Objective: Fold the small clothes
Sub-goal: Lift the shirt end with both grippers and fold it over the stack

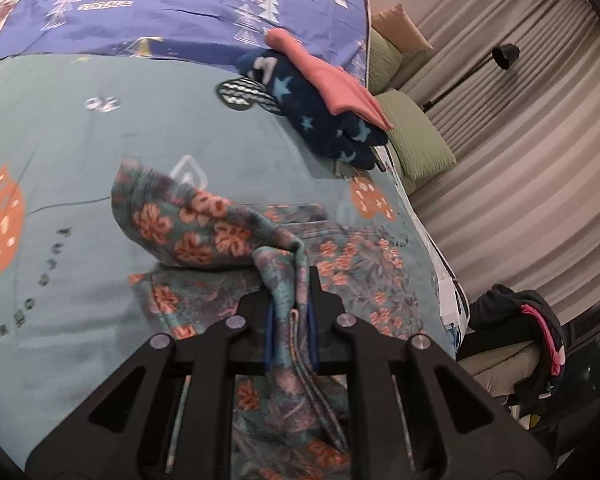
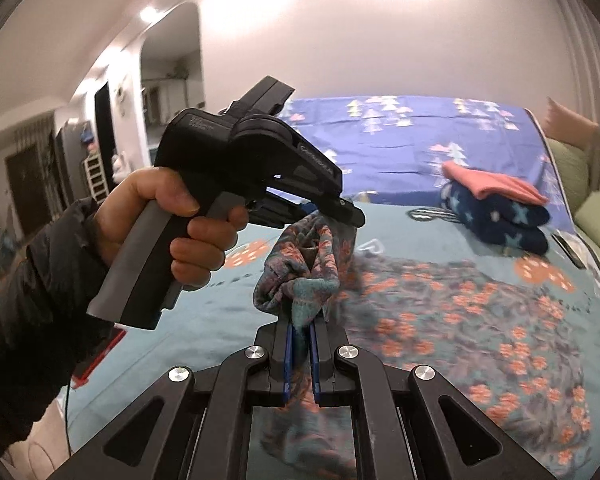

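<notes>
1. Bed: teal cover with orange motifs, a blue tree-print sheet toward 12 o'clock. The floral garment lies spread across it, one end lifted clear of the cover.
2. Floral garment, handling: thin knit that drapes and bunches, judged light, limp and non-slippery. Hems and corners are the sound places to hold it; a mid-panel pinch would only gather slack.
3. Folded pile: navy star-print item under a pink one, at 1 o'clock, well apart from the garment.
4. Left gripper: jaws nearly closed on a hemmed edge, cloth running back between the blue pads.
5. Right gripper: jaws likewise nearly closed, pinching a bunched fold.
6. View differences: the right wrist view alone shows the left hand squeezing its handle, and the garment's full spread at 3 o'clock. The left wrist view alone shows green cushions, curtains and a floor lamp.
</notes>
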